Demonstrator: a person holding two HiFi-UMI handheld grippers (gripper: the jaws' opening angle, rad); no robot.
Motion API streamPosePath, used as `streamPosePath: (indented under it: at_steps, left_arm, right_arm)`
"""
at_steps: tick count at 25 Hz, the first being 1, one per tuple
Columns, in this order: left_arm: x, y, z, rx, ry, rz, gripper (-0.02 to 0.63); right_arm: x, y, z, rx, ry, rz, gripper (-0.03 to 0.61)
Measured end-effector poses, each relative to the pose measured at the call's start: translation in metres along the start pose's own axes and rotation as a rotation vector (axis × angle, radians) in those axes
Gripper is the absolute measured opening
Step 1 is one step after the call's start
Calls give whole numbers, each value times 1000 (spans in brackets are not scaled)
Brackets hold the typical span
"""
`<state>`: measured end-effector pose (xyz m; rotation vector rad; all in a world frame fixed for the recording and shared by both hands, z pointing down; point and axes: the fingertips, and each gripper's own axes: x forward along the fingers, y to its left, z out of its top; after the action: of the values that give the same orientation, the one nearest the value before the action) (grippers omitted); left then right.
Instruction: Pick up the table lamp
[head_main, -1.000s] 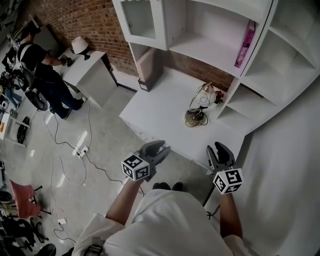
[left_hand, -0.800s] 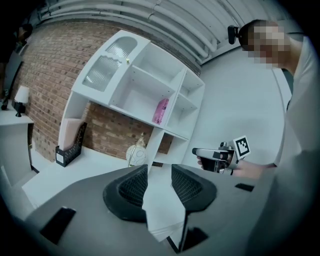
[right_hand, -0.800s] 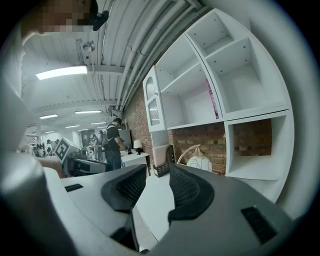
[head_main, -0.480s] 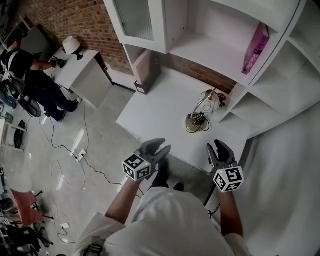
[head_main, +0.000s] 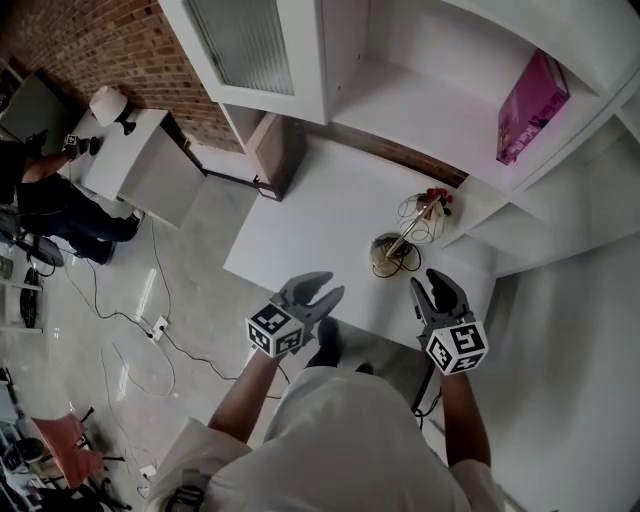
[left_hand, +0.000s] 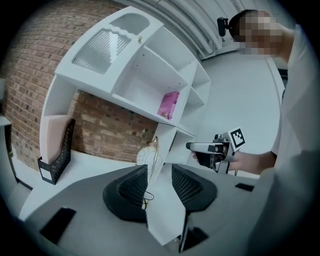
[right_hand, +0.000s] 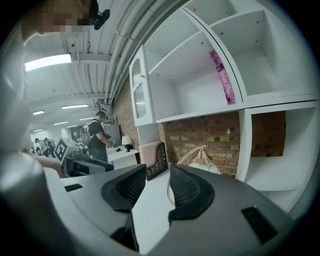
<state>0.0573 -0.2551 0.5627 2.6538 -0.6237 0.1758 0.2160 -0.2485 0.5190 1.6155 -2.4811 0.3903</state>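
As the person has stepped closer, the left claw (head_main: 330, 287) and right claw (head_main: 427, 283) now reach the bench (head_main: 300, 225) edge, both open and empty; the table lamp (head_main: 391, 250) stands near, ungrasped, nearly within reach.

Open desk (head_main: 305, 215) leads to the table lamp (head_main: 388, 250); shelving (head_main: 478, 212) crowds beside it.

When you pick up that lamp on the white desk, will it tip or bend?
It may well tip: the table lamp has a thin stem leaning away from its small round base, so it looks top-heavy. Its wire shade looks thin and open, so it probably bends if squeezed.
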Motion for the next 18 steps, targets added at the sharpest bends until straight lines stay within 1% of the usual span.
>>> streamPosePath:
  at_steps: [8,18]
  left_arm:
    - [15,49,-4,-11,64,-80,155]
    - [40,82,-20,-30,123,-166,155]
  right_arm:
    - [58,-15,-6,55,44,-54,175]
    - [104,-33,-26,146,101,-115,202]
